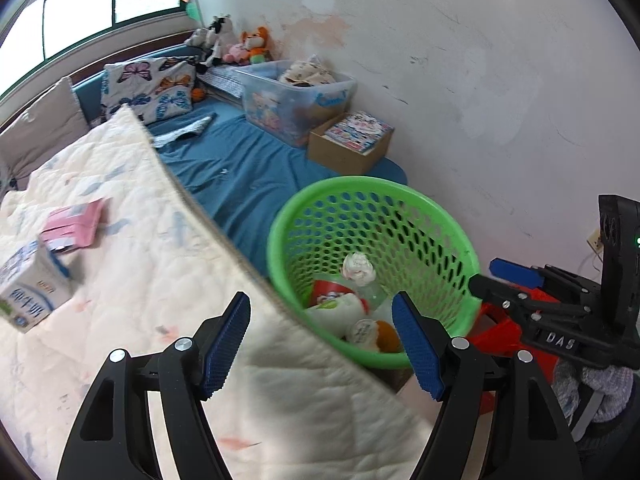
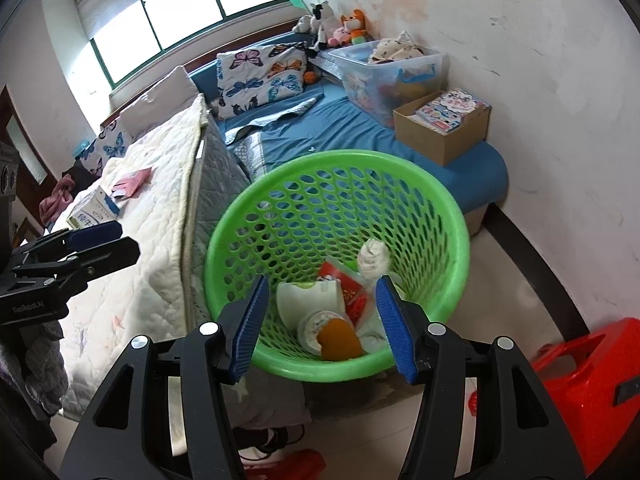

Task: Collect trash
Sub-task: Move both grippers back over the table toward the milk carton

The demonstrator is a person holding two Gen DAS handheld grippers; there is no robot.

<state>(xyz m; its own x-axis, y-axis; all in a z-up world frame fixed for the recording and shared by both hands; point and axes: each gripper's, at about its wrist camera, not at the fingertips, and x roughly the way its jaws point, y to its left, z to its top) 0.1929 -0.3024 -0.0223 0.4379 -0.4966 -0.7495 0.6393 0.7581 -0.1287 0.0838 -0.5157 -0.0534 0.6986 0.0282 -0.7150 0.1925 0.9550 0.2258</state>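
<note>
A green perforated basket stands beside the bed and holds trash: a crumpled white tissue, a red wrapper, a white cup and an orange piece. On the cream quilt lie a milk carton and a pink packet. My left gripper is open and empty over the quilt's edge. My right gripper is open and empty above the basket's near rim.
A red plastic stool stands on the floor at the right. On the blue mattress sit a cardboard box of books, a clear storage bin and butterfly pillows. The wall runs along the right.
</note>
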